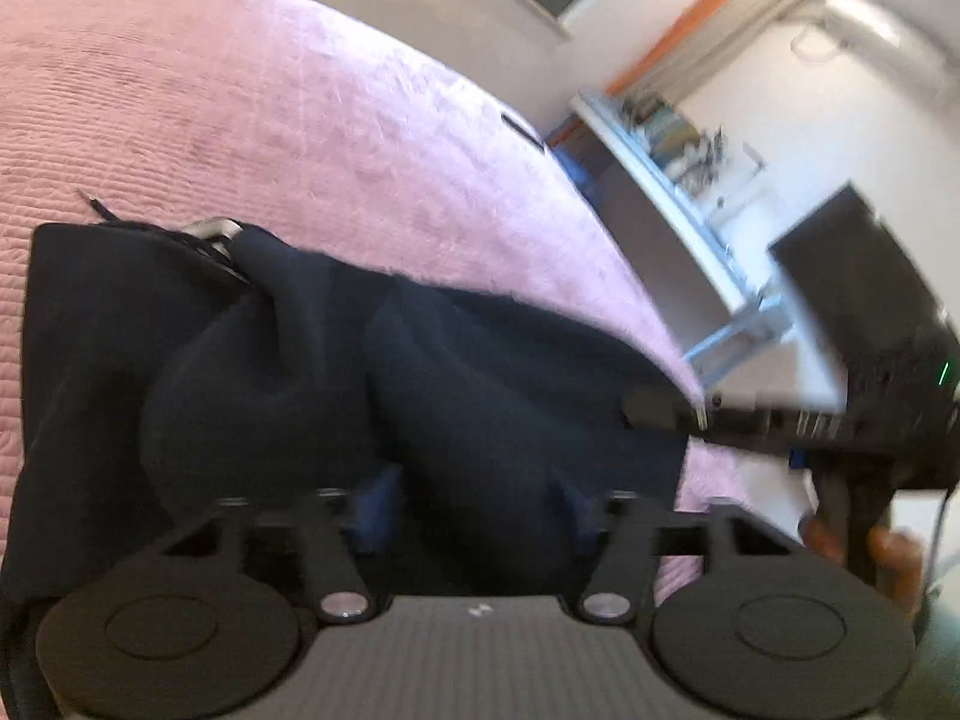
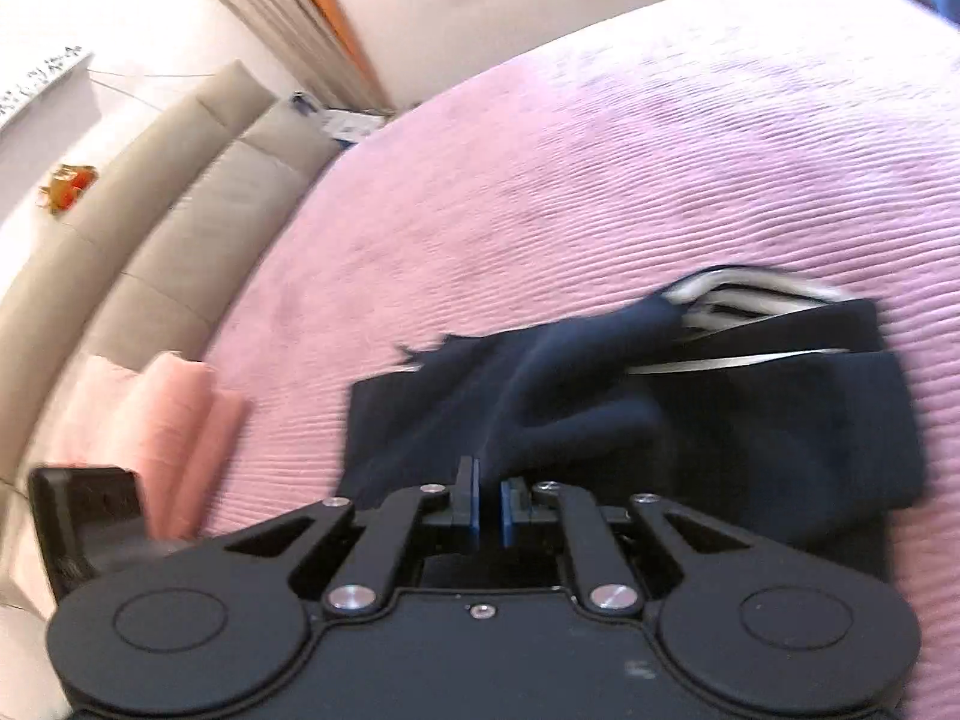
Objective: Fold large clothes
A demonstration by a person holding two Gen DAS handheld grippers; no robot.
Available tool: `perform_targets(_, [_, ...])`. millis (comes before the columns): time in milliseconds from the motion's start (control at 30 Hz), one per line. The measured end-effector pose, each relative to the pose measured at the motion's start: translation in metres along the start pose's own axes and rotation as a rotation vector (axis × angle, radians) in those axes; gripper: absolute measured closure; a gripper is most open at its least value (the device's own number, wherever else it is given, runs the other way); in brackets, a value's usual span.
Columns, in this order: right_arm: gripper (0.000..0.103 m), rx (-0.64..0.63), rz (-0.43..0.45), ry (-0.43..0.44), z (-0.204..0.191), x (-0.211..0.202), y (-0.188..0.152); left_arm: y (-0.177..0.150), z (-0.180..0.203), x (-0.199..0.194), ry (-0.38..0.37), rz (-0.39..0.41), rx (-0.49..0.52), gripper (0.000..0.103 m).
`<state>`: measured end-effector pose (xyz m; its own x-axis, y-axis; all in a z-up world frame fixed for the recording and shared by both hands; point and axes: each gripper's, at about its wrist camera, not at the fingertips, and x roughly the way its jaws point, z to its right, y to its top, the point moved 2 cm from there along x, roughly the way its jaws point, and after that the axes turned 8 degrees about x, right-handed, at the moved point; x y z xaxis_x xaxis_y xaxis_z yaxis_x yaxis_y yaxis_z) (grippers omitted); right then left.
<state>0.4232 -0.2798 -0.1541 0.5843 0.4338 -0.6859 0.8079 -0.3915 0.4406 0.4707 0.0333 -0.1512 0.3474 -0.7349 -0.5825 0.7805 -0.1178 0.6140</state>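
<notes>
A pink bedspread [image 2: 600,180] is carrying a navy garment [image 2: 690,420]; right tongs [image 2: 491,504] are pinching its fold, left tongs [image 1: 474,510] are standing spread over it.

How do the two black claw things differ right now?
The left gripper stands wide open with navy garment bulging between its blue pads; the right gripper is closed, its pads nearly together at the cloth's edge. Both are black and aim down at the same garment on the pink bedspread.
</notes>
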Motion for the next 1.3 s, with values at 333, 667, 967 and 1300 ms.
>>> perform_targets(333, [0.083, 0.141, -0.159, -0.234, 0.09, 0.009, -0.038, 0.004, -0.016, 0.006, 0.238, 0.036, -0.036, 0.033])
perform_targets(667, [0.036, 0.039, -0.102, -0.19, 0.042, 0.023, -0.018, 0.01, -0.003, 0.066, 0.274, -0.113, 0.058, 0.098])
perform_targets(967, [0.036, 0.013, -0.11, -0.191, 0.037, 0.035, -0.029, -0.017, -0.088, -0.011, 0.061, 0.09, -0.29, 0.094])
perform_targets(1300, [0.036, -0.19, 0.084, -0.187, -0.022, 0.021, -0.007, -0.022, -0.054, -0.05, 0.115, 0.143, -0.218, 0.058])
